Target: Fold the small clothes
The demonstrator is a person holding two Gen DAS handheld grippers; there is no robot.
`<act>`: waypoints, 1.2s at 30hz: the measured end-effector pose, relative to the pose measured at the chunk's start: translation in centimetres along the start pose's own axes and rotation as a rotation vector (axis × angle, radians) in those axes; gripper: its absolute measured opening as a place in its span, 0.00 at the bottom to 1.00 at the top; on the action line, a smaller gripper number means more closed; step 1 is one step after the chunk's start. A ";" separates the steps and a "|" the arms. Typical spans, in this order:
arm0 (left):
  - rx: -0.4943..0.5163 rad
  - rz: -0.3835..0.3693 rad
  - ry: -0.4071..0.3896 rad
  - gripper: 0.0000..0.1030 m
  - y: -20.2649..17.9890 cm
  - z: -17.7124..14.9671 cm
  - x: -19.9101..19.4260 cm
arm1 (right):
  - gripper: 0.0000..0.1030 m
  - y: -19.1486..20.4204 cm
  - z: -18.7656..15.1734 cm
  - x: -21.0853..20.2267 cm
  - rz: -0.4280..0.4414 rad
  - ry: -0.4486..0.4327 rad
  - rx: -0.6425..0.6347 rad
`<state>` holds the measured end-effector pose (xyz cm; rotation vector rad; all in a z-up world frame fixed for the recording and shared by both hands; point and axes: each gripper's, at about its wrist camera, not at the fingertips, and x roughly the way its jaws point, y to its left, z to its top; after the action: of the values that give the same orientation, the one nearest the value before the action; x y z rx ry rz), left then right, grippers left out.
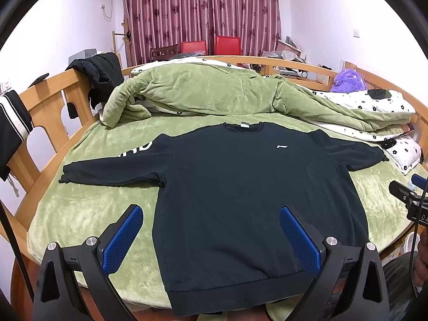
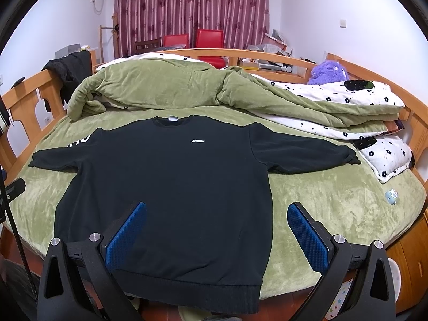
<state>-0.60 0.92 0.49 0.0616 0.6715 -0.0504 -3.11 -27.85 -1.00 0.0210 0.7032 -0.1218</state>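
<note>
Right in front of us are our two tools. The left gripper [image 1: 211,230] has its jaws wide open and holds nothing. The right gripper [image 2: 216,227] is the same: jaws wide open, nothing in them. Both hang just above the near end of the bed [image 1: 80,214], not touching anything that we can see.

Under them lies the black sweatshirt [image 1: 240,187]. It is spread flat on the green bed cover, front side up, with the neck far from us and the bottom band [image 2: 192,286] close to us at the bed's edge. Both sleeves stick straight out to the sides. The left sleeve [image 1: 115,168] has white letters on it, and the right sleeve [image 2: 307,155] reaches toward the flowered pillow [image 2: 388,157].

We think no fold is made yet, so the first fold is our job now. To do it well, we should pinch one sleeve near its cuff, catch only the cloth and not the fuzzy cover under it, and lay the sleeve across the chest. Then we do the same on the other side. We should lift gently so the flat body does not slide or bunch up. The small toy [image 2: 391,195] lies well apart, so it should not get in our way.
</note>
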 end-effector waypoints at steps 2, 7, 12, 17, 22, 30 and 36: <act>0.000 0.001 0.000 1.00 0.0 0.0 0.0 | 1.00 0.1 0.0 0.1 0.000 0.002 0.000; -0.001 -0.001 0.000 1.00 0.0 0.0 0.0 | 1.00 0.1 -0.1 0.0 -0.001 0.001 -0.001; 0.001 -0.002 -0.002 1.00 -0.4 -0.2 -0.2 | 1.00 0.1 -0.1 0.0 0.000 0.001 -0.002; 0.000 -0.003 -0.002 1.00 -0.5 -0.2 -0.3 | 1.00 0.2 -0.1 0.0 -0.001 0.000 -0.003; -0.011 -0.005 0.002 1.00 -0.3 -0.3 -0.2 | 1.00 0.2 0.0 0.0 0.001 0.001 -0.002; -0.029 -0.008 0.006 1.00 0.1 -0.2 -0.2 | 1.00 0.4 0.0 -0.1 0.001 -0.002 -0.006; -0.036 -0.012 0.006 1.00 0.6 -0.2 -0.2 | 1.00 0.5 0.0 -0.2 0.000 -0.001 -0.006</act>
<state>-0.78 1.53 0.48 0.0235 0.6785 -0.0493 -3.15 -27.38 -0.88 0.0147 0.7025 -0.1200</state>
